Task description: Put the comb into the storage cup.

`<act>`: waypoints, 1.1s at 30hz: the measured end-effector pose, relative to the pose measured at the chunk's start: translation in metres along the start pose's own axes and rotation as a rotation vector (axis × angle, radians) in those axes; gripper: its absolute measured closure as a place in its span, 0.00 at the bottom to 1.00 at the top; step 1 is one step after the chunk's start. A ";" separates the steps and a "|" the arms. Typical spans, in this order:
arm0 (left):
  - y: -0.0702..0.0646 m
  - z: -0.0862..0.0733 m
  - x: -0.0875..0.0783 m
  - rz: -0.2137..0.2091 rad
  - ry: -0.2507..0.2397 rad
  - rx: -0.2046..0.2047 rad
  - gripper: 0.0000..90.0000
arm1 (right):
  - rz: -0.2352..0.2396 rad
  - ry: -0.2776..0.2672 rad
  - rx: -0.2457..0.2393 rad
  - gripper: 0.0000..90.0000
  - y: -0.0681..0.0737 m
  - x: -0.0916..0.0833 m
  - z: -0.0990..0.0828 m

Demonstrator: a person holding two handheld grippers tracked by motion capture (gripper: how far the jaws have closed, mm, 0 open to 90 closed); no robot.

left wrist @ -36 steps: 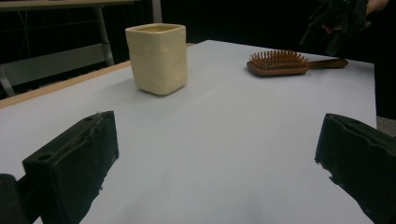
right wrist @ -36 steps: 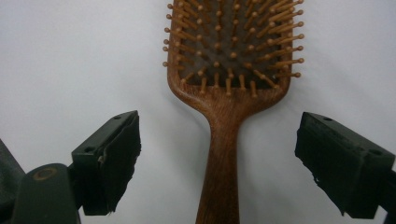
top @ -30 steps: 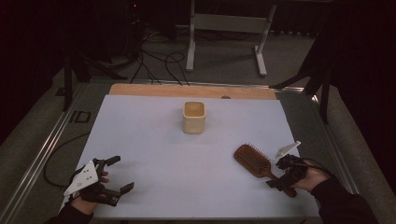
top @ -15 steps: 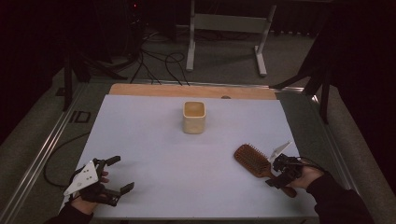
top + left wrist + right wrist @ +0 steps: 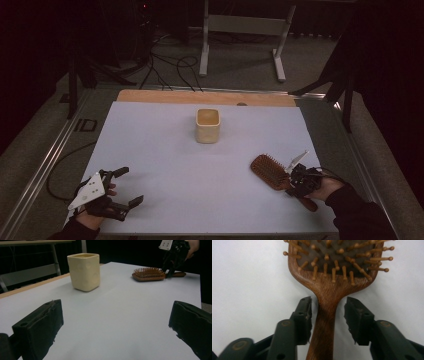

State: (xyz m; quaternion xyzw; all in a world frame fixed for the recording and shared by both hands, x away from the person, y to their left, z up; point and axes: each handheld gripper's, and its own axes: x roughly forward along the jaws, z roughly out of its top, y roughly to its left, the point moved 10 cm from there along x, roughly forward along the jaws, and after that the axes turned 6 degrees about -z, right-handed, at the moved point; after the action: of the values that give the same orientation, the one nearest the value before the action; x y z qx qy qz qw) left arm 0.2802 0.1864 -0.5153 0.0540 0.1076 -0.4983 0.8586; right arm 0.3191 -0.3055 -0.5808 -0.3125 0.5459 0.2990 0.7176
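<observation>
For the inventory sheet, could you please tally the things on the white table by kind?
Wooden hairbrush: 1
Cream square cup: 1
Hand-held gripper: 2, left hand-held gripper and right hand-held gripper
Total: 4

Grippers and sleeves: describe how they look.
Both are black two-jaw tools. The left gripper carries a grey three-cornered plate with small dark holes; its jaws end in blocky black pads. The right gripper has round rivets on its jaws and a pale plate on top. Both sleeves are dark.
</observation>
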 end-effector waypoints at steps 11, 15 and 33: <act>0.000 0.000 0.000 -0.003 0.001 -0.003 0.00 | -0.040 0.067 0.002 0.74 0.001 0.002 -0.001; 0.000 -0.001 0.000 -0.003 0.002 -0.003 0.00 | -0.058 0.090 -0.003 0.77 0.002 0.003 0.000; -0.001 -0.002 0.002 -0.008 0.010 -0.003 0.00 | -0.103 0.051 0.041 0.81 0.005 0.004 -0.002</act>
State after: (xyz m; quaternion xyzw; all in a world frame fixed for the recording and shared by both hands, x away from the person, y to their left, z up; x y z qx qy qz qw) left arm 0.2804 0.1844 -0.5174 0.0546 0.1127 -0.5011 0.8563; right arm 0.3149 -0.3032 -0.5854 -0.3327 0.5532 0.2425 0.7242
